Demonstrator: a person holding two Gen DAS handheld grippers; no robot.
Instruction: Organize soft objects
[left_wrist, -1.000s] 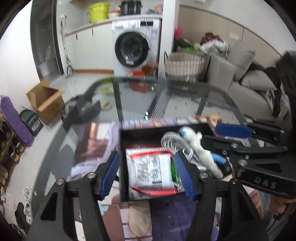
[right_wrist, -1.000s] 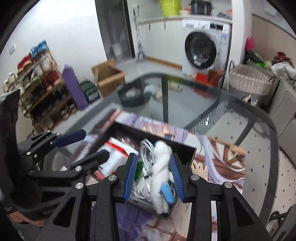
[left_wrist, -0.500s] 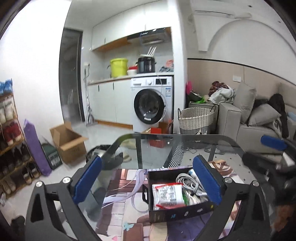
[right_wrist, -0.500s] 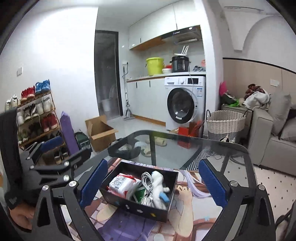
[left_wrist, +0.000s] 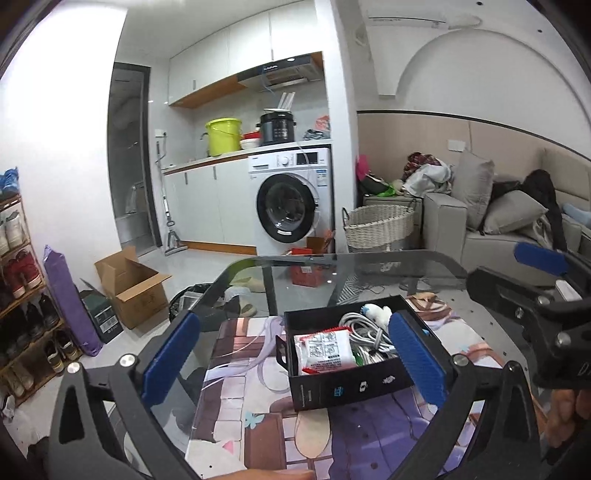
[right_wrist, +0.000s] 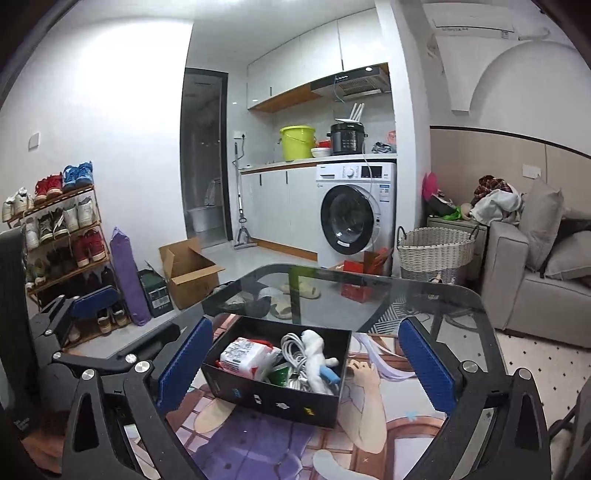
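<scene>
- Left tool (left_wrist: 291, 354): released, nothing held; has drawn back from the black box (left_wrist: 354, 384).
- Packet (left_wrist: 327, 350), cable coil (left_wrist: 365, 332) and plush toy (right_wrist: 317, 354) lie inside the box, at 12 o'clock on the tabletop (right_wrist: 424, 295).
- Right tool (right_wrist: 306, 369): released, likewise withdrawn. Sorting looks complete.

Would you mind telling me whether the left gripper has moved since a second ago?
Yes. The left gripper has pulled back from the black box, its open jaws no longer around the white packet.
</scene>
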